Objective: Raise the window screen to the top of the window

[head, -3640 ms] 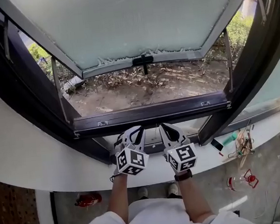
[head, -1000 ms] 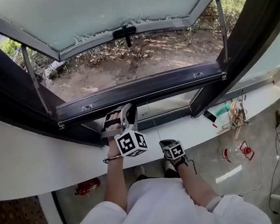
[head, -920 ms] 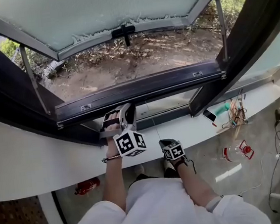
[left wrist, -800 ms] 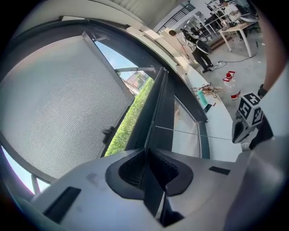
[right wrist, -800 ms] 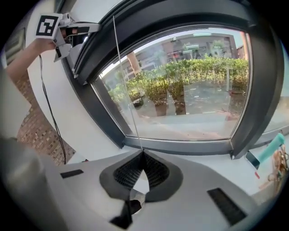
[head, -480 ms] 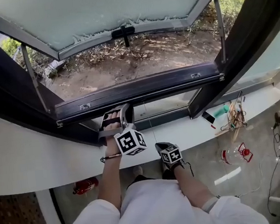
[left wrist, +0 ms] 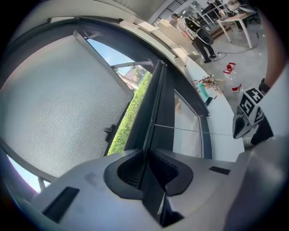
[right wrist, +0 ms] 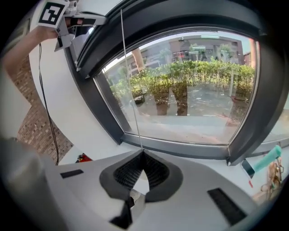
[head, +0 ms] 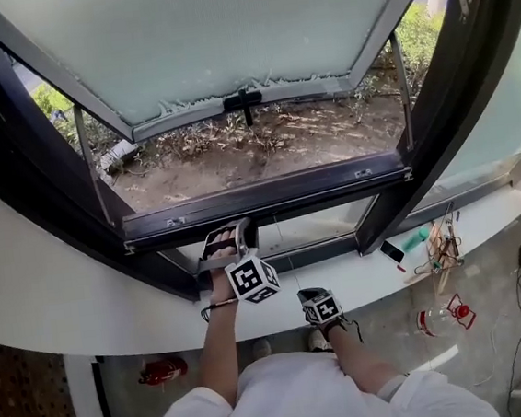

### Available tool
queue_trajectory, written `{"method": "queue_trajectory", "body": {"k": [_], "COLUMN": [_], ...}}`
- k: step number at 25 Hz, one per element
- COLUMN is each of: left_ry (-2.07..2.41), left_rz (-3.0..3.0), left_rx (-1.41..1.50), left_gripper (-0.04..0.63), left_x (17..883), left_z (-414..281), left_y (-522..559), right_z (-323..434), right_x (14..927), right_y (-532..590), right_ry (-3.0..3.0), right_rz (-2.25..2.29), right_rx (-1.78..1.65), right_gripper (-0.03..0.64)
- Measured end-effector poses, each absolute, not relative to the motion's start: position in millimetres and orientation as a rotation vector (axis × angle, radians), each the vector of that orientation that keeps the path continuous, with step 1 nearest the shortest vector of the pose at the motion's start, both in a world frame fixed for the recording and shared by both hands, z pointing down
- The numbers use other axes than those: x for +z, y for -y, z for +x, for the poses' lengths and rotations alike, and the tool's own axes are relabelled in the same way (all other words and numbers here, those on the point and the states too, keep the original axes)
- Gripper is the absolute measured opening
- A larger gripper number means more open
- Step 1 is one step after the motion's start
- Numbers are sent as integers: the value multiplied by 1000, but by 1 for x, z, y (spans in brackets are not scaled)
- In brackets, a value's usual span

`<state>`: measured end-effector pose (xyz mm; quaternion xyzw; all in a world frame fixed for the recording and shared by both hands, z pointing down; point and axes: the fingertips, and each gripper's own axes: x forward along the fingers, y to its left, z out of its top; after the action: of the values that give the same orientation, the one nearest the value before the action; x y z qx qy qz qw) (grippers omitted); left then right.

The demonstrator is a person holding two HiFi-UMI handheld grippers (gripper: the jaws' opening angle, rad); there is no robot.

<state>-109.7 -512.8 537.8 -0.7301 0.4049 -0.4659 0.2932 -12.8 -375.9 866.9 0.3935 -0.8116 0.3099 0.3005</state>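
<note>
The window screen's dark bottom bar [head: 260,203] runs across the open window just above the sill. My left gripper [head: 227,238] reaches up to it and is shut on its thin lower edge [left wrist: 152,135], which passes between the closed jaws [left wrist: 145,157]. A thin cord [right wrist: 131,85] hangs from the bar down into my right gripper [right wrist: 143,154]. That gripper is shut on the cord, low in front of the sill [head: 309,296]. The left gripper [right wrist: 72,21] shows at the top left of the right gripper view.
The frosted sash [head: 223,31] is swung outward, its handle [head: 244,103] at its lower edge. On the white sill [head: 114,311] at right lie a phone [head: 391,252], a teal tool [head: 414,238] and tangled tools [head: 443,250]. A bottle [head: 438,317] and a red object [head: 162,369] sit on the floor.
Since the earliest frame my right gripper has dropped from beside the left one at the bar to below the sill. Over the last second both grippers have stayed put; only the head view shifted.
</note>
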Motion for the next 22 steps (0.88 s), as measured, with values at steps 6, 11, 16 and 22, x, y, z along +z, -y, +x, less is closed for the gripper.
{"method": "queue_trajectory", "body": {"k": [6, 11, 16, 22], "left_ry": [-1168, -1232, -1269, -1365], "left_rz": [-2007, -2006, -2043, -2073], "left_rx": [-1064, -967, -901, -765], "left_gripper": [32, 37, 41, 43], "left_x": [508, 483, 469, 462], "left_z": [-111, -111, -112, -118], "left_y": [512, 511, 509, 502], "right_z": [-12, -24, -23, -34], "right_x": [840, 823, 816, 814], "right_y": [388, 404, 417, 417], "right_ry": [2228, 2290, 2329, 2338], "right_rz": [1057, 1057, 1091, 1051], "right_rx": [723, 671, 689, 600], "right_gripper": [2, 2, 2, 2]}}
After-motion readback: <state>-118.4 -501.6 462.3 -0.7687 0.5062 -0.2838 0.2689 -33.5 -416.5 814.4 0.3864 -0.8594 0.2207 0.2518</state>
